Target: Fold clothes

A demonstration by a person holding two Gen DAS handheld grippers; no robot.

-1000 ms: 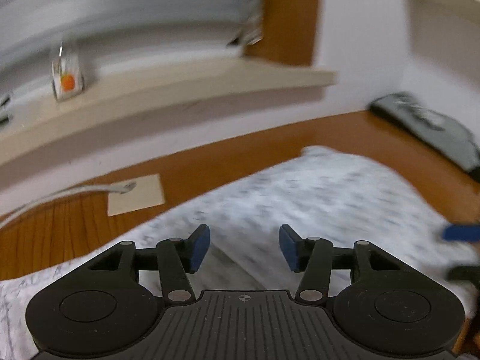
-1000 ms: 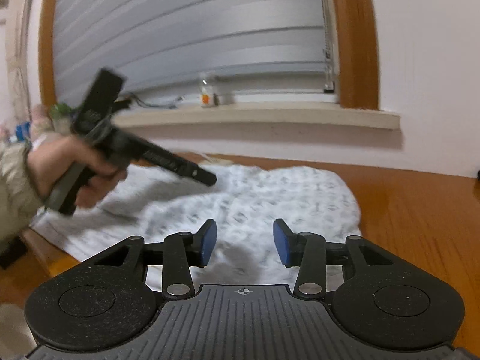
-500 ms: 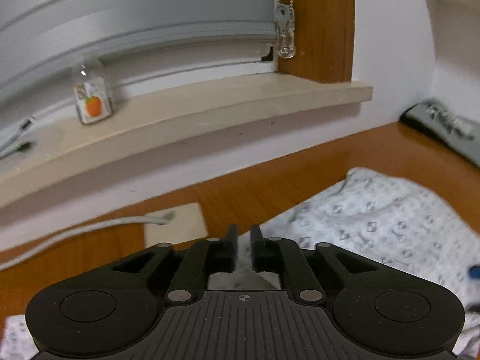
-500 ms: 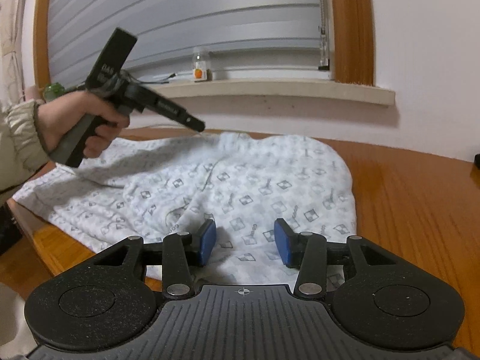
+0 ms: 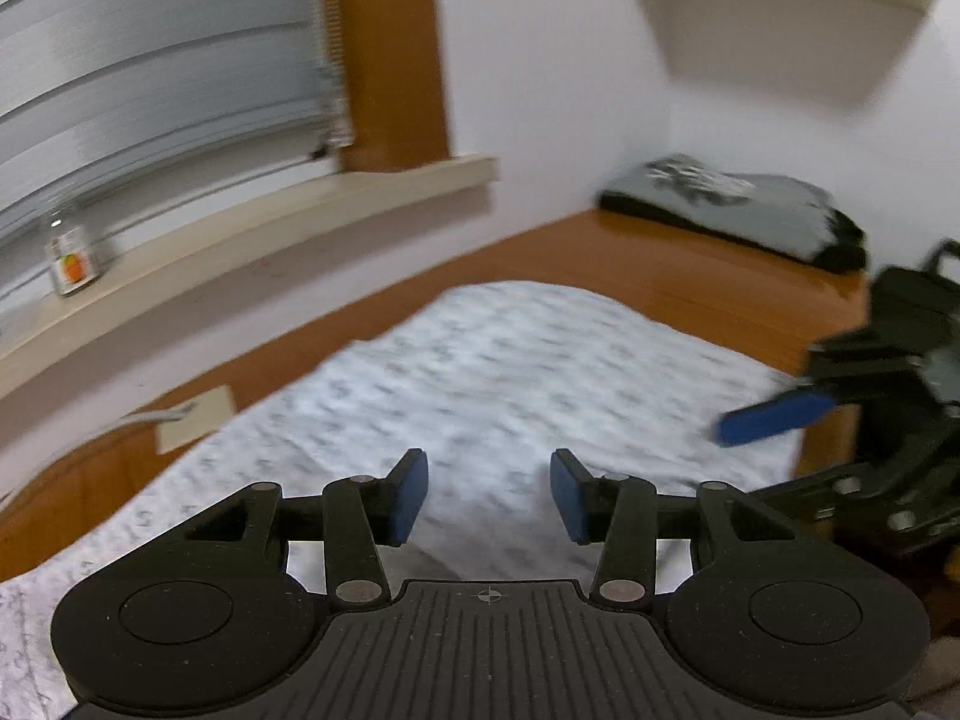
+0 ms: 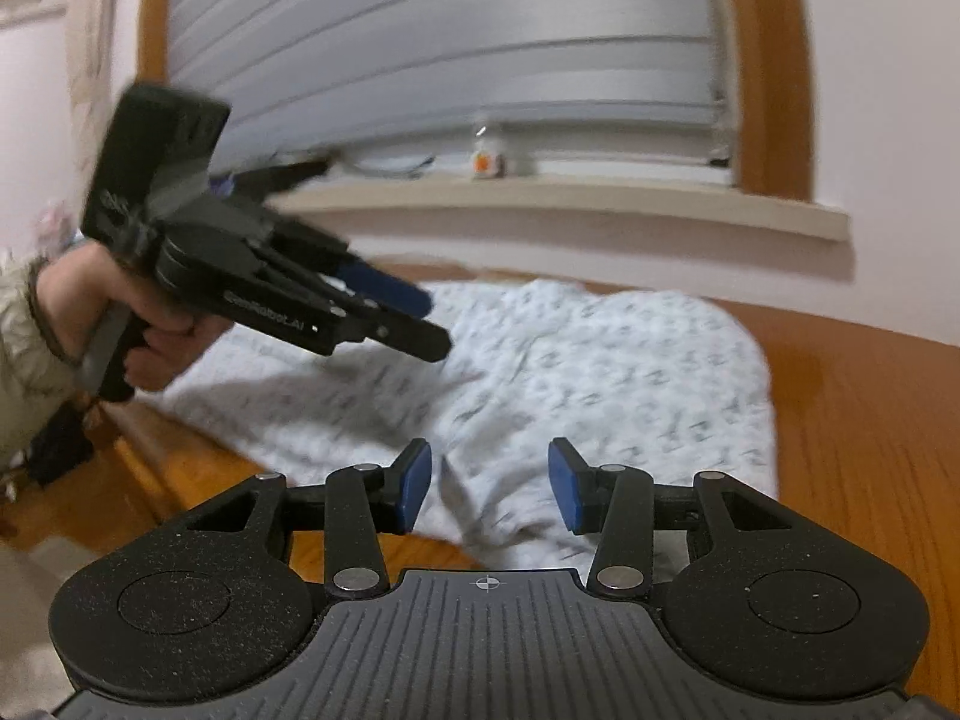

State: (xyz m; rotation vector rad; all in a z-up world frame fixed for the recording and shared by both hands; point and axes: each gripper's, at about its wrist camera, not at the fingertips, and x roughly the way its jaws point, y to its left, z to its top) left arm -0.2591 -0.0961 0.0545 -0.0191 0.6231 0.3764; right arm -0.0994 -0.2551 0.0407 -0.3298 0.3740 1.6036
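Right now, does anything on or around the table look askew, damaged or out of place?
Nothing stands out. The patterned garment lies rumpled and unfolded on the wooden table, expected for this task. Both the left gripper and right gripper are open and empty. Motion blur hides fine detail.

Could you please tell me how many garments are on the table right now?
2: a white patterned garment spread across the wooden table in front of both grippers, and a folded dark grey garment in the far corner by the wall. Others may lie out of view.
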